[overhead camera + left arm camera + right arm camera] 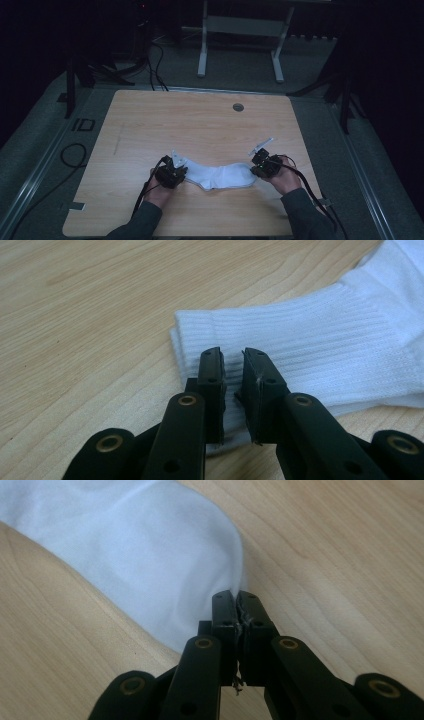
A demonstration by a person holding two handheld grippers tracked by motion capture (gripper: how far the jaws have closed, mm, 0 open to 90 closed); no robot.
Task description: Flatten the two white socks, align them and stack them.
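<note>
A white sock lies flat on the wooden table near its front edge, stretched between my two grippers. My left gripper is at the ribbed cuff end. In the left gripper view its jaws stand a narrow gap apart over the cuff, which lies flat and unpuckered. My right gripper is at the toe end. In the right gripper view its jaws are pressed together on the edge of the smooth toe, and the fabric is drawn up to their tips.
A small round grommet sits in the table near its far edge. Beyond the table stand a white frame and dark cables on the floor. Bare wood surrounds the sock on all sides.
</note>
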